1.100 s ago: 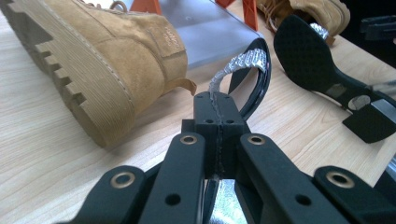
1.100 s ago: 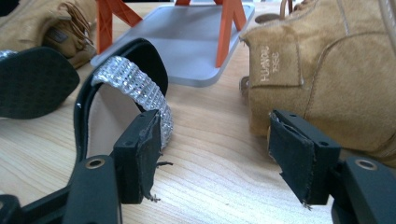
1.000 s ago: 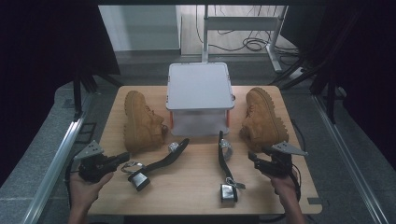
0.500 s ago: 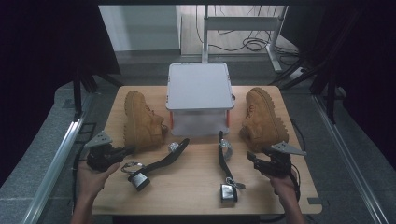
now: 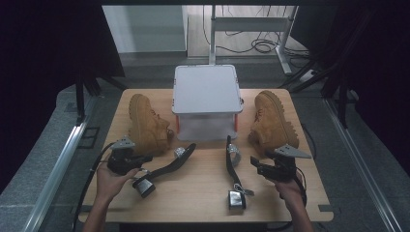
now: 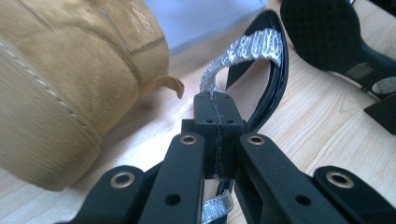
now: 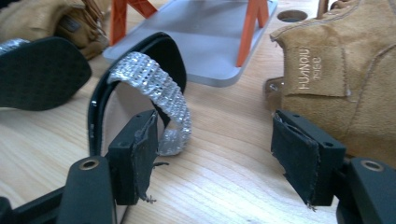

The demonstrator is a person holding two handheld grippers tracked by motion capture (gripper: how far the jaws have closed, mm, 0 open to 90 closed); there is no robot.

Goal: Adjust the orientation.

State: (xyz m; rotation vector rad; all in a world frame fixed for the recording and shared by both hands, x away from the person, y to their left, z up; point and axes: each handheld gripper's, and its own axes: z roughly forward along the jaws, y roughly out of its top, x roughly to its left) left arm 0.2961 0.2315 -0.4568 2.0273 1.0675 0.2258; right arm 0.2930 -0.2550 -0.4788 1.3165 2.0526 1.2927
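Two black heeled sandals with silver straps lie on the wooden table. The left sandal lies just ahead of and under my left gripper, whose jaws are pressed together with nothing between them. A tan boot stands close on that gripper's left. The right sandal lies in front of my right gripper, which is open and empty; its left jaw is near the silver strap. The second tan boot stands beside its right jaw.
A grey lidded box with orange latches stands at the back middle between the boots. A person's hands hold both grippers near the table's front edge. Metal rails run along both sides of the table.
My left gripper has moved right and a little forward, from the table's front left corner to the left sandal beside the boot. The right gripper has stayed in place.
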